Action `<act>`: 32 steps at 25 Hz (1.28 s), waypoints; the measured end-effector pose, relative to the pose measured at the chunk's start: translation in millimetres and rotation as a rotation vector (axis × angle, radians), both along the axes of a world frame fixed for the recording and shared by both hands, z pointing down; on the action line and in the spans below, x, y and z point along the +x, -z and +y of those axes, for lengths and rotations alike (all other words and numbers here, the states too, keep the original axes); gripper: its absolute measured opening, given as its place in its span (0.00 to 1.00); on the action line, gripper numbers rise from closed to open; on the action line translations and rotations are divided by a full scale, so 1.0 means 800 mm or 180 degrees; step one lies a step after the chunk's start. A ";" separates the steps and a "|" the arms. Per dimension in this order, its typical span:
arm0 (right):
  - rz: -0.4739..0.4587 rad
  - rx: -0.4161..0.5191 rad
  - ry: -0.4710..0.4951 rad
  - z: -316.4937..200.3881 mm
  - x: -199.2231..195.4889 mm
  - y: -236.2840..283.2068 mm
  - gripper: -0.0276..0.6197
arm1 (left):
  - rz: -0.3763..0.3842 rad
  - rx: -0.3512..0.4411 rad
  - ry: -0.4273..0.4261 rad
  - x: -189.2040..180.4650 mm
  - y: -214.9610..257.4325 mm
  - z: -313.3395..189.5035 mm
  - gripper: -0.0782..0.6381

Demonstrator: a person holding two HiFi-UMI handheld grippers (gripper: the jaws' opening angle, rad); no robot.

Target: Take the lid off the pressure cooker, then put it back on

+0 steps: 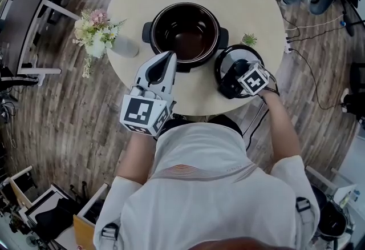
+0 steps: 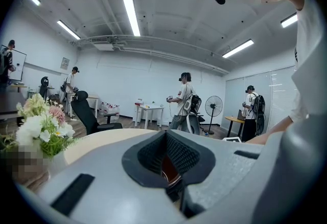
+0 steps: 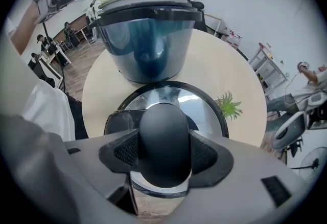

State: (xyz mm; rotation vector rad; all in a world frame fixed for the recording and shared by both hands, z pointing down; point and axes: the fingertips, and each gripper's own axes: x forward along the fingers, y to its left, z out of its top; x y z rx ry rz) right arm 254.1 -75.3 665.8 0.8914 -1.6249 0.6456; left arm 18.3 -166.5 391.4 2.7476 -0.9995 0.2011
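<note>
Right gripper view: the right gripper's (image 3: pixel 164 152) jaws clasp the black knob (image 3: pixel 164 136) of the lid (image 3: pixel 207 110). The lid lies on the bench (image 3: pixel 240 80) beside the open cooker (image 3: pixel 145 39). Removal looks done; refitting remains. The left gripper (image 1: pixel 169 60) has narrow jaws at the cooker's near rim; whether they pinch it is unclear. No readable writing.

On the table (image 1: pixel 259 12), the lid (image 1: pixel 224 65) lies right of the cooker (image 1: pixel 185 35) (flowers (image 1: pixel 94 32) to its left).

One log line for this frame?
lid: off, on table right of pot | right gripper: shut on lid knob | left gripper: at pot rim
</note>
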 end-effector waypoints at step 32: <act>-0.0228 0.0434 0.1462 -0.187 -0.169 0.330 0.47 | 0.0230 0.0147 0.0504 -0.077 0.033 0.009 0.12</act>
